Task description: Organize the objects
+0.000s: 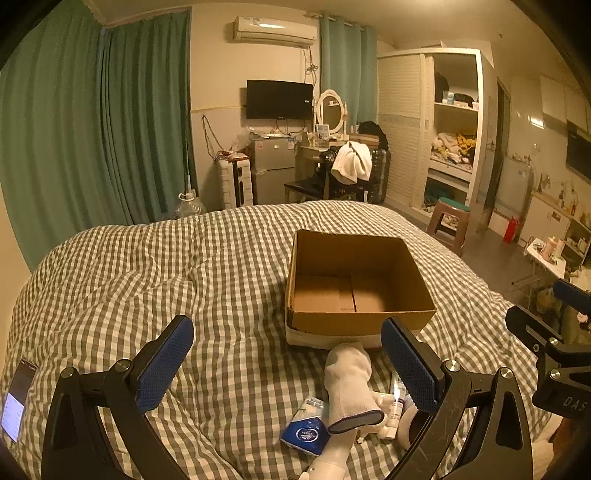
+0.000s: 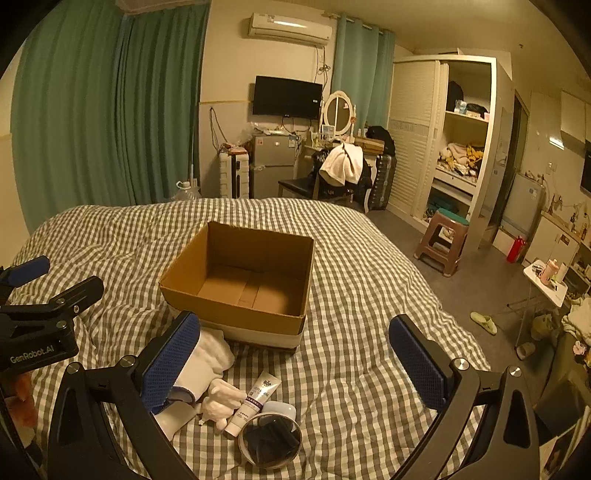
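Both views are dim and soaked in a warm amber cast, as from indoor lamps at night. The brightest patch is a glare streak on the air conditioner (image 1: 275,32) high above and far ahead of the left claw (image 1: 287,363). A soft shadow fills the cardboard box (image 1: 354,284) just ahead of it, darkest along the near wall. The fisheye bends the curtains (image 2: 110,110) and wardrobe (image 2: 443,140) into arcs, and black vignette closes every corner. Near the right claw (image 2: 295,365) the blue pads (image 2: 168,363) look slightly soft, while the checked bed cover (image 2: 351,295) ahead reads sharp; distant detail is grainy
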Tool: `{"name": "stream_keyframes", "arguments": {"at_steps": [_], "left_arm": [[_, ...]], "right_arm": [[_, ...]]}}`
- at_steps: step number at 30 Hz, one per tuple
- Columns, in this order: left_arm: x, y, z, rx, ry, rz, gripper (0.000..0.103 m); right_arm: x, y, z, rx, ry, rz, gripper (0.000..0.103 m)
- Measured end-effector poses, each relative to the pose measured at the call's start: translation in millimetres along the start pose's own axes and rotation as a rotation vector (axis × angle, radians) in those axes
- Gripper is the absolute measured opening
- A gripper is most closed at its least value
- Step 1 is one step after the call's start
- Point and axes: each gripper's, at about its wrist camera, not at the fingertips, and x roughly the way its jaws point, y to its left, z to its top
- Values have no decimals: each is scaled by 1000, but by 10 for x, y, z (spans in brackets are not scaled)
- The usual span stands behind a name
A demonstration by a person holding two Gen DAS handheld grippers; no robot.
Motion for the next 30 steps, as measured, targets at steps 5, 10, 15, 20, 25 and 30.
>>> {"name": "stream_keyframes", "arguments": {"at_steps": [5, 10, 15, 20, 25, 30], "left_arm": [[4, 40, 5, -20, 15, -8, 103], [33, 62, -25, -28, 32, -9, 103], [77, 56, -98, -11, 50, -5, 103], [224, 13, -313, 43, 120, 15, 103], [403, -41, -705, 131, 203, 43, 103], [558, -88, -1037, 163, 305, 13, 103]], "right_arm": [[-42, 26, 12, -15, -1, 9, 103], [5, 80, -34, -43, 32, 16, 103], [59, 123, -87, -49, 66, 28, 103], [223, 172, -218, -48, 152, 33, 103], [641, 167, -559, -14, 344, 92, 103], [984, 204, -947, -7, 490, 109, 103]]}}
